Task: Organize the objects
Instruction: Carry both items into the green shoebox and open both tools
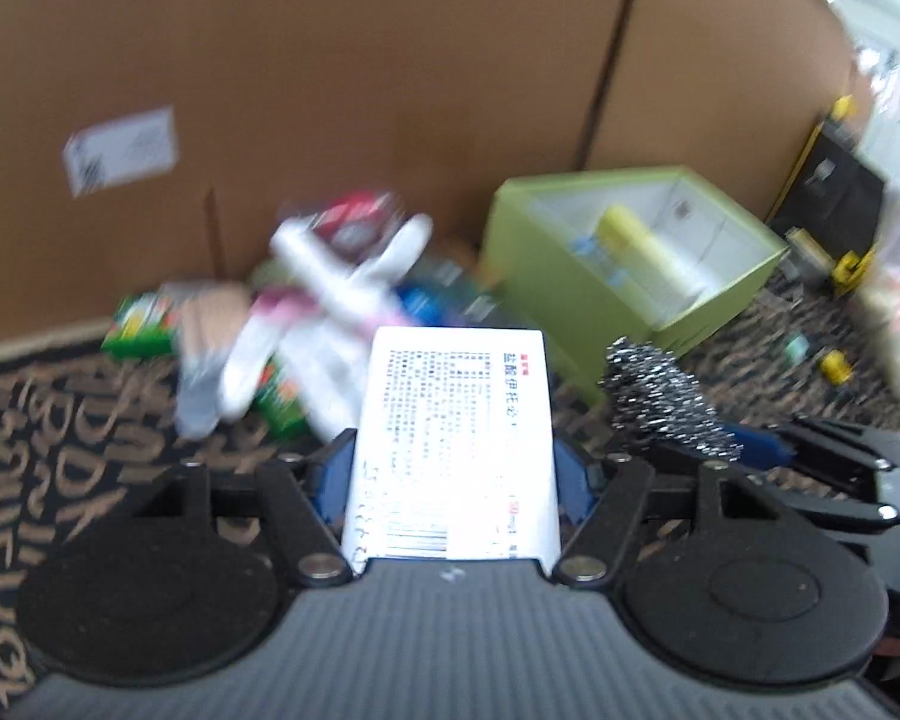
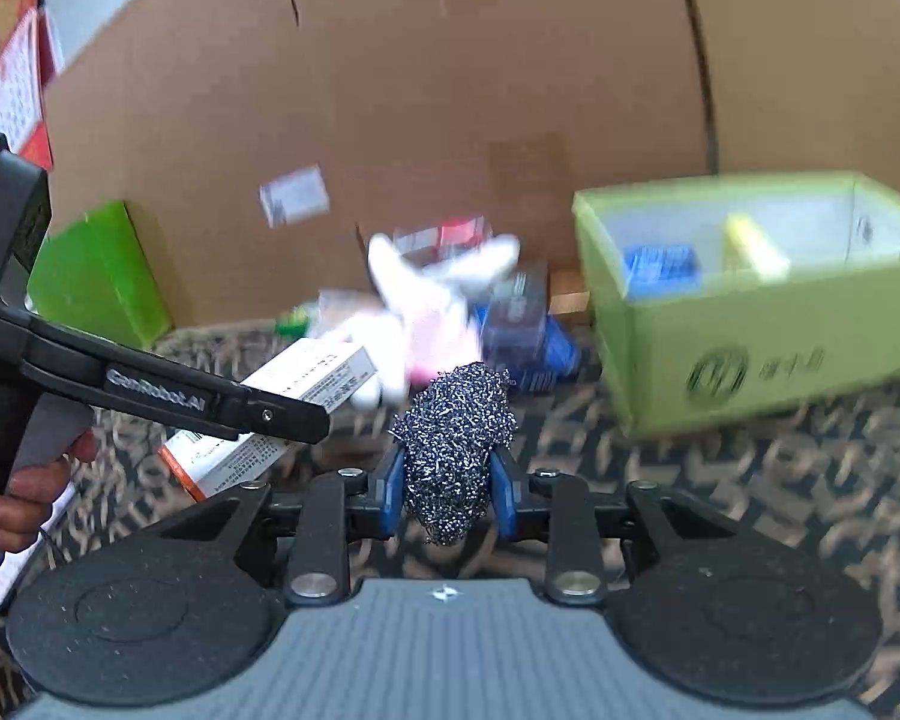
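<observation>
On the patterned rug (image 1: 60,420), a white medicine box (image 1: 456,438) was held clamped between the blue pads of the left gripper (image 1: 453,480). Beside it, a steel-wool scourer (image 2: 453,444) was gripped by the right gripper (image 2: 450,492). Farther right, a green box (image 2: 768,354) was seen against the cardboard wall (image 2: 450,90).

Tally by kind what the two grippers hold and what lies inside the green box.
White carton, in left gripper: 1
Steel scourer, in right gripper: 1
Yellow item, in green box: 1
Blue pack, same box: 1
Total: 4
</observation>
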Tool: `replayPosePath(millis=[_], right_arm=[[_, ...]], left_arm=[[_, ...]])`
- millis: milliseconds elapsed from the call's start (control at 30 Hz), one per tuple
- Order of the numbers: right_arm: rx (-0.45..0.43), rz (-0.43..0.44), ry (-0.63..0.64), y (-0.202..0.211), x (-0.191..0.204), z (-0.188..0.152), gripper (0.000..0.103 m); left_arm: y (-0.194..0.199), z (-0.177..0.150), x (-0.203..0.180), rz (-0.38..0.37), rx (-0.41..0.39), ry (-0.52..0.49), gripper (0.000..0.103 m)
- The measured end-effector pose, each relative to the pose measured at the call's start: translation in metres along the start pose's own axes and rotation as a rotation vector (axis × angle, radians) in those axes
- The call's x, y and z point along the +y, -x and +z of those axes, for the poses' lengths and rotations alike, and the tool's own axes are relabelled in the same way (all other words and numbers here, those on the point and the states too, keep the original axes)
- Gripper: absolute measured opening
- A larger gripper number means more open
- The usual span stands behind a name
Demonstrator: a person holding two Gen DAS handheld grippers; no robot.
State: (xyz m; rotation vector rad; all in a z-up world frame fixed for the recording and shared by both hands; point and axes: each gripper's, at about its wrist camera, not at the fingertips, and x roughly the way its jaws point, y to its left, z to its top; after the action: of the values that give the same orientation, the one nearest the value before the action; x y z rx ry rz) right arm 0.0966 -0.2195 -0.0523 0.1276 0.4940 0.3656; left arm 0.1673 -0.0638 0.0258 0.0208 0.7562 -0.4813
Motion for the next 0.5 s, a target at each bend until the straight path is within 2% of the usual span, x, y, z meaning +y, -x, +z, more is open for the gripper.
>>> replayPosePath(millis=[133,267,367,500], right_arm=[[-0.108,-0.056,0.042,0.028,-0.017,0.031,0.033],[-0.177,-0.185,0.085,0.045,-0.043,0.055,0.033],[-0.189,-0.279,0.115,0.045,-0.070,0.072,0.033],[-0.185,-0.399,0.169,0.032,-0.107,0.090,0.033]], left_arm=[[0.000,0.045,-0.040,-0.087,-0.068,-0.024,0.065],[-0.026,0.083,-0.079,-0.133,-0.084,-0.032,0.065],[-0.056,0.103,-0.103,-0.191,-0.067,0.002,0.065],[-0.099,0.125,-0.132,-0.219,-0.072,0.026,0.065]])
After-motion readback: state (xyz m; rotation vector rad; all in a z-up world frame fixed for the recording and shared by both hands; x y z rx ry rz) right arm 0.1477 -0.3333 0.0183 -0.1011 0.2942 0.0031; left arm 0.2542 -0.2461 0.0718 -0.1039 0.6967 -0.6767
